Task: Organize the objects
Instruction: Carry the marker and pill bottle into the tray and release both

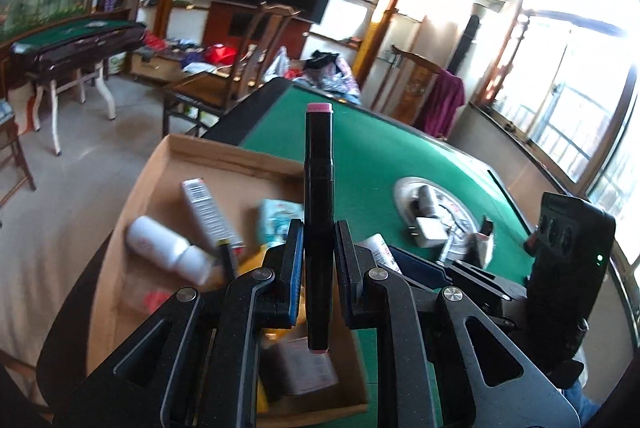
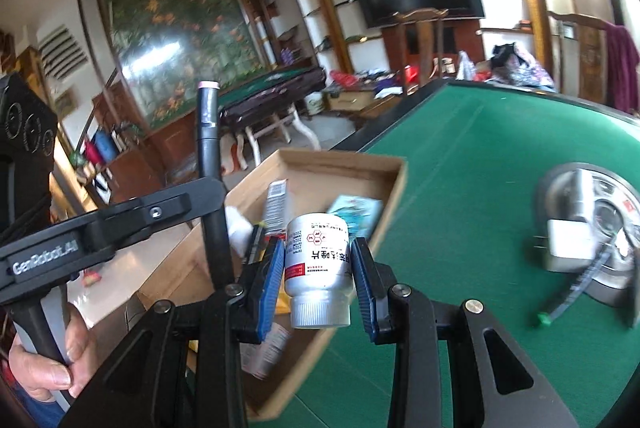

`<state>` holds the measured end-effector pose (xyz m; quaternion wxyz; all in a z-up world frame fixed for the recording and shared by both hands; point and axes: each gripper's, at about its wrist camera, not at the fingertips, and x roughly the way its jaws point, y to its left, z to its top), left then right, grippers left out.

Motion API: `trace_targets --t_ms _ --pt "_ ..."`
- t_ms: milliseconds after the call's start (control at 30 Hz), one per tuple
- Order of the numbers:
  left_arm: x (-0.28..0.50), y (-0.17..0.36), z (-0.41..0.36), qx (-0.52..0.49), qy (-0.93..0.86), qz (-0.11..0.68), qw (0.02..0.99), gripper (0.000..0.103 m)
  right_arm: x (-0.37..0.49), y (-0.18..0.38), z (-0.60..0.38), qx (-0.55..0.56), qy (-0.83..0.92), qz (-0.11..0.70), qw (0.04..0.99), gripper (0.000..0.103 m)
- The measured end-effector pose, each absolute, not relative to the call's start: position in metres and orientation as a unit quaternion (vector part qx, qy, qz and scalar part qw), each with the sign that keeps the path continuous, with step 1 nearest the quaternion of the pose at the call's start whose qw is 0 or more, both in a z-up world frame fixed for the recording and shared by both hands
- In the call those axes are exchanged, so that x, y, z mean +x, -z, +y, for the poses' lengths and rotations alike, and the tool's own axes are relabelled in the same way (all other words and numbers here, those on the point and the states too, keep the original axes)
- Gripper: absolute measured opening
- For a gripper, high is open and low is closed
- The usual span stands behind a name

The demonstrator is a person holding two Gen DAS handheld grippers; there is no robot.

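Observation:
My left gripper [image 1: 318,248] is shut on a black marker with pink end caps [image 1: 319,188], held upright above the cardboard box [image 1: 224,156]. The marker also shows in the right wrist view [image 2: 209,132], with the left gripper's body to the left. My right gripper [image 2: 318,260] is shut on a white pill bottle [image 2: 317,264], held cap toward the camera over the box's right edge [image 2: 394,184]. The box holds a white bottle [image 1: 168,248], a slim white carton [image 1: 208,212], a teal packet [image 1: 276,220] and other packets.
The box rests on the green felt table [image 2: 460,168]. A round silver centre tray [image 2: 600,228] holds a white charger plug [image 2: 568,240] and a green-tipped cable [image 2: 560,308]. Chairs, a second table and a TV stand beyond.

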<state>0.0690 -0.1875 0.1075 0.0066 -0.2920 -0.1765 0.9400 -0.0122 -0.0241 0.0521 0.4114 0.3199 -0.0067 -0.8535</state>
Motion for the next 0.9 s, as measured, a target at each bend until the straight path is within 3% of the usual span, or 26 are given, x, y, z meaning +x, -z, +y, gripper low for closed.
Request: trace_targets --t_ms 333,667,800,900 --pt "0.041 -0.061 -0.232 -0.329 -0.919 -0.217 -0.027 0.015 -0.035 -0.023 -0.072 0.368 0.839 0.022 0.401 0.034" --pt "0.028 -0.048 -0.243 -0.346 -0.91 -0.225 -0.029 0.015 -0.046 -0.014 -0.093 0.387 0.832 0.036 0.396 0.035" --pt "0.03 -0.046 -0.246 -0.35 -0.905 -0.238 -0.03 0.015 -0.05 -0.012 -0.087 0.404 0.824 0.023 0.396 0.044" --pt "0.031 -0.047 -0.246 -0.351 -0.904 -0.243 -0.034 0.03 -0.047 -0.024 -0.075 0.383 0.832 0.012 0.4 0.051"
